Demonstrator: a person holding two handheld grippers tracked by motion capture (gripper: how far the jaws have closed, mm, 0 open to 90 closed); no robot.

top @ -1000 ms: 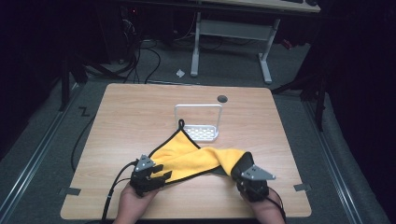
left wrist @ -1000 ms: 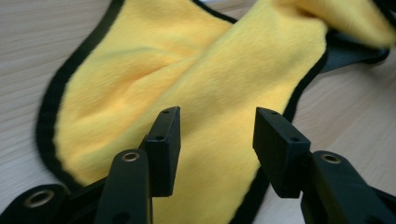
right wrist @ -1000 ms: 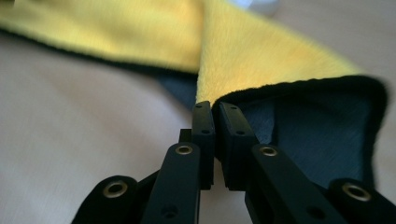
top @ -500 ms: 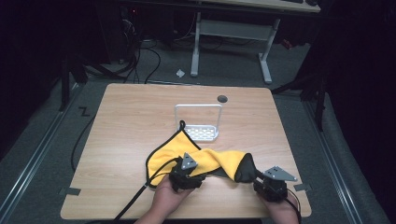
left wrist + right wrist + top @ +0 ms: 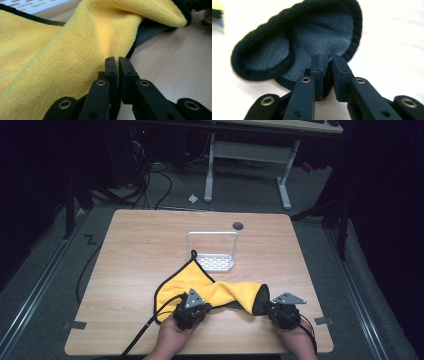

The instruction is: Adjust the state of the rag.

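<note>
A yellow cloth (image 5: pixel 200 280) with black edging and a grey underside lies on the wooden table (image 5: pixel 135 250), bunched into a ridge toward the right. My left gripper (image 5: pixel 200 304) sits at the cloth's near edge around its middle. In the left gripper view its jaws (image 5: pixel 117 61) have just been closing and stand shut on a fold of the yellow cloth (image 5: pixel 62 50). My right gripper (image 5: pixel 269 308) is at the cloth's right end. Its jaws (image 5: pixel 328 60) have just been closing on the upturned grey corner (image 5: pixel 312 35), which sits pinched between them.
A white wire rack (image 5: pixel 212 251) stands just beyond the cloth, its tray touching the cloth's far corner. A dark round hole (image 5: pixel 238 226) marks the table behind it. The table's front edge (image 5: pixel 235 351) runs right under both hands. Desk legs and cables stand on the floor beyond.
My left gripper left the cloth's left corner and moved right to the middle of its near edge. The right gripper shifted right with its corner, drawing the cloth into a ridge.
</note>
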